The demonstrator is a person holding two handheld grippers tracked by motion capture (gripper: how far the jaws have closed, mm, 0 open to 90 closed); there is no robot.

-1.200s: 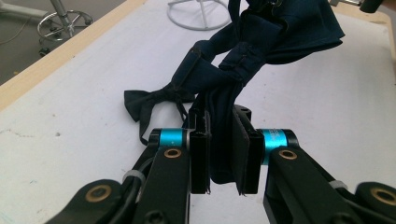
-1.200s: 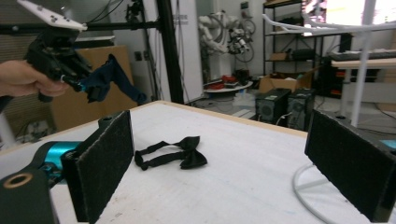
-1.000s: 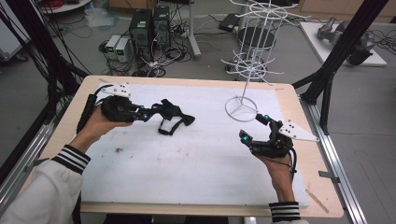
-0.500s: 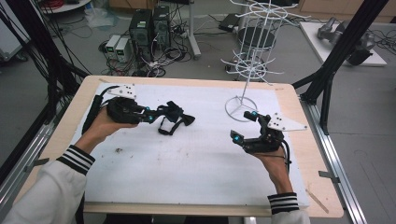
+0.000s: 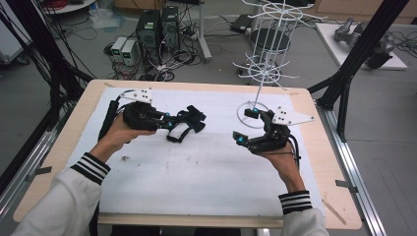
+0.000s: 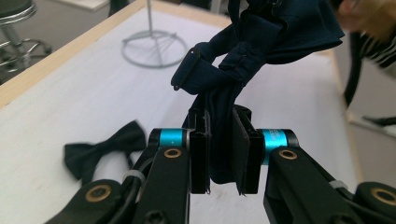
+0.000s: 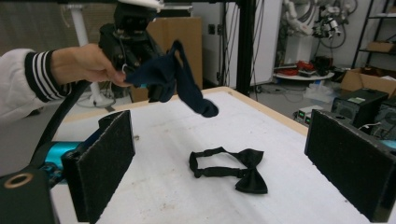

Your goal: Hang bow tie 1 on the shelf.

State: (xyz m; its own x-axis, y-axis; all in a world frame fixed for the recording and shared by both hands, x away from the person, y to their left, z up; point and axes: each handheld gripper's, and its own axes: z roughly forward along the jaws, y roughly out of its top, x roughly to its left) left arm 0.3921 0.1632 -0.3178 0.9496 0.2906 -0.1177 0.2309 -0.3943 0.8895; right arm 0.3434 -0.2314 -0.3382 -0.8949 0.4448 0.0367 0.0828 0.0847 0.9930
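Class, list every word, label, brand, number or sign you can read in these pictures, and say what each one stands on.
None can be read.
Computer tower: a small green and white label, too small to read.
Small grey boxes on the floor: markings too blurred to read.
Dark blue bow tie, black bow tie and both grippers: no writing visible.

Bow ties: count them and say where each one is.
2. A navy bow tie is clamped in the left gripper, lifted off the table. A black bow tie lies flat on the white mat.
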